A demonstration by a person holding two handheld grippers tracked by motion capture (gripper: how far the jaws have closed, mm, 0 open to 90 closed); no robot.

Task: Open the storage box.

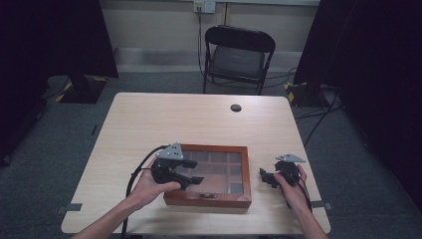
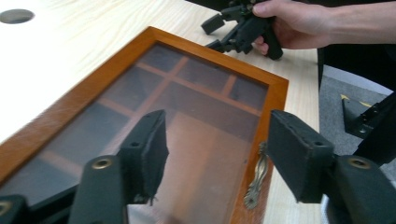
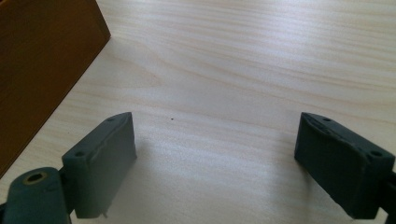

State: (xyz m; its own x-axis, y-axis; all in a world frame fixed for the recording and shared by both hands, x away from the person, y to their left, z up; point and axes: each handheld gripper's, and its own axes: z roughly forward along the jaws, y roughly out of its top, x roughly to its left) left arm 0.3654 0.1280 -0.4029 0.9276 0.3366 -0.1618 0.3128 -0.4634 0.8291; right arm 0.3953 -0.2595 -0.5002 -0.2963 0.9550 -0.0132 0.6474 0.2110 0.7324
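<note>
A wooden box (image 1: 208,198) with a glass lid lies shut near the table's front edge, and dividers show through the glass. My left gripper (image 1: 194,172) hovers over the lid's left part with its jaws apart and nothing between them. In the left gripper view the left gripper (image 2: 217,149) straddles the glass near the box's front rail (image 2: 275,107), beside the brass latch (image 2: 258,177). My right gripper (image 1: 265,178) rests on the table to the right of the box, open and empty. In the right gripper view the right gripper (image 3: 217,154) faces bare wood, with the box's side (image 3: 42,60) at the left.
The light wooden table (image 1: 199,119) has a round cable hole (image 1: 236,107) toward its far edge. A black folding chair (image 1: 238,55) stands behind the table. Dark curtains hang at both sides, with cables on the floor at the right.
</note>
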